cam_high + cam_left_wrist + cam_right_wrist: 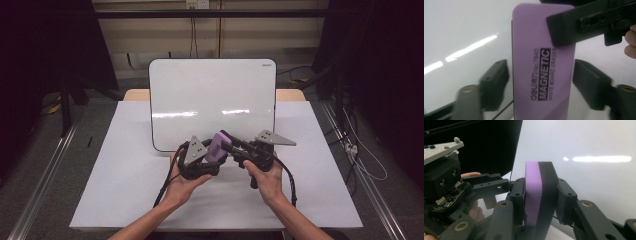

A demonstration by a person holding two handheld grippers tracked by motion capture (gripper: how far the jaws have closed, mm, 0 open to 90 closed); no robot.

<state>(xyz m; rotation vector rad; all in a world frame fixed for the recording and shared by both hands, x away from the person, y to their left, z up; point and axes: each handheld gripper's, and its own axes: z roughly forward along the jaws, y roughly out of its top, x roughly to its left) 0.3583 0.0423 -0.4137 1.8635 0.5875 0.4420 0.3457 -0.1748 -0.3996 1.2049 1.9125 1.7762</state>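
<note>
The right gripper (540, 202) has its two black jaws pressed flat against the faces of the eraser (539, 195), one on the purple plastic back and one on the black felt pad, so it is clamped there. The left gripper (540, 87) stands with its jaws apart on either side of the same eraser, a sliver of gap showing along each long edge, though blur on the nearer jaw makes it hard to be sure nothing touches. The eraser's lower end is cut off at the bottom of the left gripper view, and one upper corner is covered by a jaw of the right gripper. Its back is pale purple with rounded corners and black print reading "MAGNETIC WHITE BOARD ERASER". In the high view it is held between the two hands, above the middle of the tabletop (125, 190), just in front of the near edge of the whiteboard (212, 100), which reaches the tabletop's far edge.
</note>
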